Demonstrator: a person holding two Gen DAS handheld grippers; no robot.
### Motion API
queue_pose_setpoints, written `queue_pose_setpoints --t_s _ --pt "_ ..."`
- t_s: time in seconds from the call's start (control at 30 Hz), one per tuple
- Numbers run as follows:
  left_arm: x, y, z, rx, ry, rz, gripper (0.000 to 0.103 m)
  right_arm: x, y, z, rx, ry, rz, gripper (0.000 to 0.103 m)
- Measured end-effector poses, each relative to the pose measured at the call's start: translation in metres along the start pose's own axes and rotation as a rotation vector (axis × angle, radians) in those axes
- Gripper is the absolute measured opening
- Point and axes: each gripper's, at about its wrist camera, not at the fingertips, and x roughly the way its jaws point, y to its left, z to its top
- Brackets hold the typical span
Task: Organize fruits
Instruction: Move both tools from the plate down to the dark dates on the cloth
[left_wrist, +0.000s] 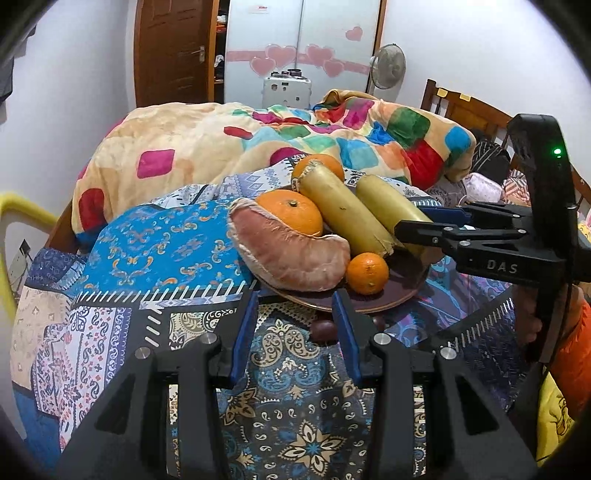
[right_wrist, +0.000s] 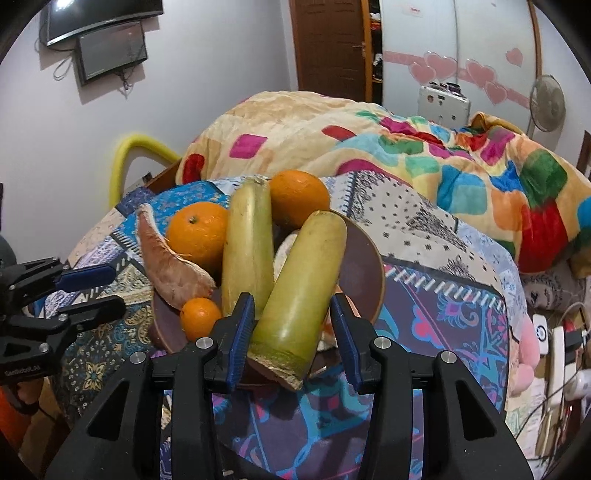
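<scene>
Brown plate (left_wrist: 402, 291) on patterned bedding holds 3 oranges (left_wrist: 291, 216), 2 of them large and 1 small (left_wrist: 367, 273), 2 yellow-green cylindrical stalks (left_wrist: 345, 216) lying side by side, and 1 pinkish peeled pomelo segment (left_wrist: 291, 254) at its edge.

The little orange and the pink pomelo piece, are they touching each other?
Touching. The left wrist view shows the little orange pressed against the pink pomelo piece, no gap visible between them on the plate.
</scene>
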Motion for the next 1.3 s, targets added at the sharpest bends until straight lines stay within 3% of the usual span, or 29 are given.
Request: queue_pose_setpoints --t_s 0.1,0.27,0.57,0.8,1.0,1.1,1.3 --pt "0.001 0.001 -0.002 -0.003 0.004 0.001 0.042 -0.002 0.008 0.002 -0.032 -0.004 0.035 0.041" --pt "0.001 0.003 -0.004 -0.008 0.009 0.004 0.042 0.003 0.023 -0.001 -0.108 -0.013 -0.049 0.042" --pt "-0.006 0.006 -0.003 -0.012 0.002 0.016 0.042 0.004 0.010 -0.003 -0.025 0.020 0.026 0.044" --pt "-0.015 0.005 -0.002 -0.013 -0.007 0.023 0.042 -0.010 0.016 -0.006 -0.027 -0.003 0.018 0.044" --pt "-0.022 0.005 -0.005 -0.006 -0.010 0.034 0.048 -0.031 0.022 -0.012 -0.025 -0.032 0.034 0.045" --pt "-0.024 0.006 -0.009 -0.007 -0.010 0.042 0.059 -0.036 0.029 -0.018 -0.046 -0.026 0.033 0.045" --pt "-0.023 0.005 -0.021 0.001 0.017 0.044 0.059 -0.034 0.039 -0.030 -0.043 0.003 0.058 0.045"
